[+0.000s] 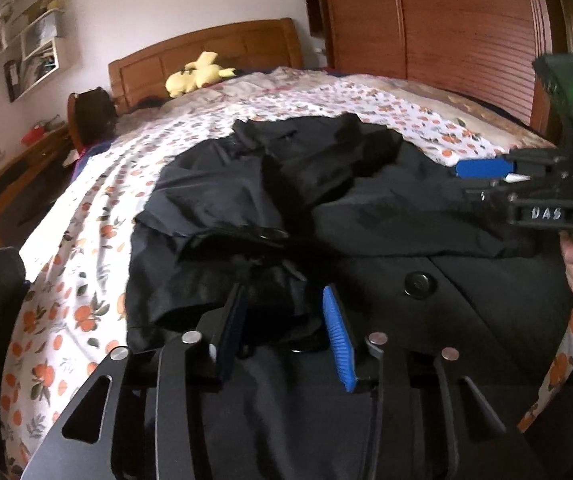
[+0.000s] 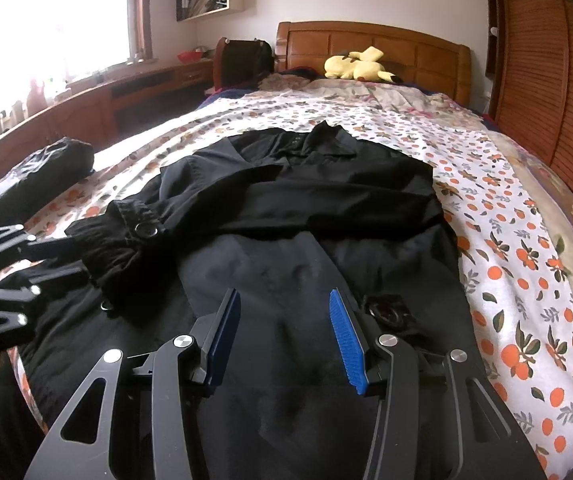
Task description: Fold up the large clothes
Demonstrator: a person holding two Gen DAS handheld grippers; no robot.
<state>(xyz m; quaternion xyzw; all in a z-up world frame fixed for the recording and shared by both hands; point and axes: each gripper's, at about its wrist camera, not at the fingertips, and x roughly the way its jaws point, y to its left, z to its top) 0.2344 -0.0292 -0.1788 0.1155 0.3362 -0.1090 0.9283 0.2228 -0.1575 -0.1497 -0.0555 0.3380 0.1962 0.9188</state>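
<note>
A large black coat [image 1: 326,208] lies spread on the bed, collar toward the headboard; it also shows in the right wrist view [image 2: 306,208]. One sleeve is folded across the body, its buttoned cuff [image 2: 142,228] at the left. My left gripper [image 1: 286,308] is open, its jaws on either side of the bunched sleeve end near the coat's left edge. My right gripper [image 2: 284,308] is open and empty above the coat's lower body, and it shows at the right of the left wrist view [image 1: 482,172]. A coat button [image 1: 419,283] lies between the two grippers.
The bed has a white sheet with orange fruit print [image 2: 518,248]. A yellow plush toy [image 2: 358,65] lies by the wooden headboard [image 2: 370,40]. A black bag [image 2: 42,172] sits on the bed's left edge. A wooden wardrobe [image 1: 446,20] stands to the right, a desk [image 2: 126,92] to the left.
</note>
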